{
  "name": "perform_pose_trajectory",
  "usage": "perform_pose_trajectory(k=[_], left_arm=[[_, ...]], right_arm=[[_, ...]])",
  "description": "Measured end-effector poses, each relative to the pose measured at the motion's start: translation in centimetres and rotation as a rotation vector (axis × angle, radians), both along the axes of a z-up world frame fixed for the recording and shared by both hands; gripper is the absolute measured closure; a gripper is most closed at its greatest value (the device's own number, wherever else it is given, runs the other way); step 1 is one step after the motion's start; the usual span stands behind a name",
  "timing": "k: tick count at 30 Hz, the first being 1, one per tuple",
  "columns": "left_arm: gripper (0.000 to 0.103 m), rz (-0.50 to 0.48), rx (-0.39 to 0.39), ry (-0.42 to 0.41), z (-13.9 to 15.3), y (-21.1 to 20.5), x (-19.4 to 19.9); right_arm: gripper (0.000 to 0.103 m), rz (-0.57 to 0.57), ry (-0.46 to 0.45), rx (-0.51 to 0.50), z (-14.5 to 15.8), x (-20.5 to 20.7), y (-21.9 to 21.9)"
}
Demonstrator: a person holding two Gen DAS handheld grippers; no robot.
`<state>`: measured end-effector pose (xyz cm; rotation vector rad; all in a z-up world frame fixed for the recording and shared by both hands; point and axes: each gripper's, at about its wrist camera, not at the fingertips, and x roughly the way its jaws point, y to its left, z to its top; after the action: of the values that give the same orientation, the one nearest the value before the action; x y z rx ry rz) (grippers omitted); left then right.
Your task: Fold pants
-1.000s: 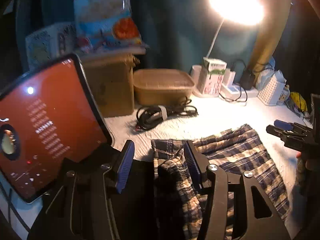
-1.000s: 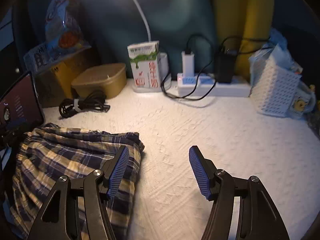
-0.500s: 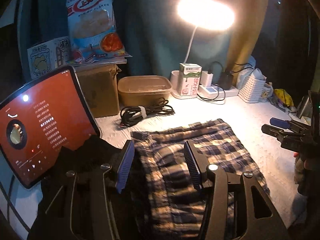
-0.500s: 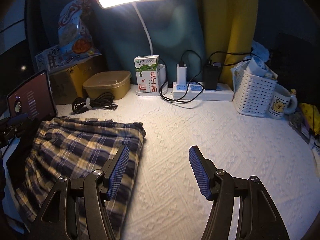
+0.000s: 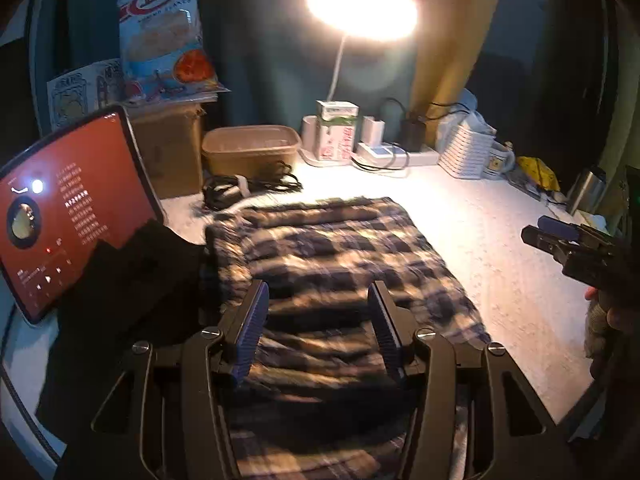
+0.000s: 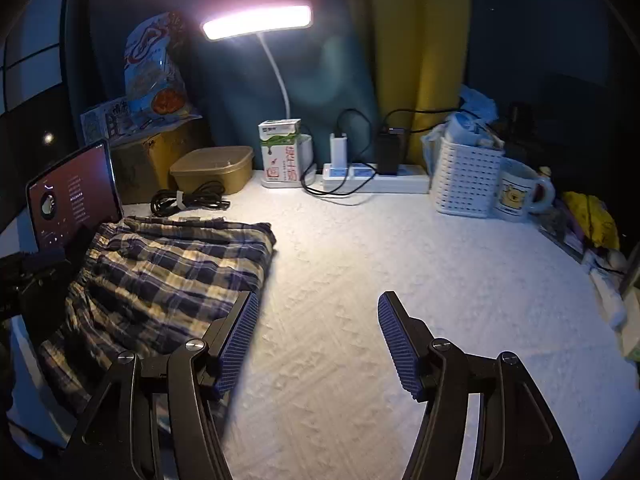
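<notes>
Folded plaid pants [image 5: 340, 264] lie at the left of the white surface [image 6: 400, 264]. Left tongs [image 5: 318, 328] gape empty above them; right tongs [image 6: 316, 340] gape empty just beside.

both tools [image 5: 316, 330] [image 6: 316, 340] held with jaws spread

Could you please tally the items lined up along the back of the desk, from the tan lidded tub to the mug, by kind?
Tan lidded tub: 1
Milk carton: 1
Power strip: 1
Chargers plugged into it, white charger and black charger: 2
White basket: 1
Mug: 1
Total: 7
</notes>
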<state>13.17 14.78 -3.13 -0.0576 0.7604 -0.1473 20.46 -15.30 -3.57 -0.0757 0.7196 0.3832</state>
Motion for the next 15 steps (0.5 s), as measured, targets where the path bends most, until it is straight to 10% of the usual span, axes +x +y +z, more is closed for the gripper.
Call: perform_pose_trajectory(k=[15], left_arm=[[0.045, -0.022, -0.003, 0.049, -1.0, -6.3, -2.2]], right_arm=[[0.038, -0.076, -0.035, -0.020, 0.3, -5.3, -6.0]])
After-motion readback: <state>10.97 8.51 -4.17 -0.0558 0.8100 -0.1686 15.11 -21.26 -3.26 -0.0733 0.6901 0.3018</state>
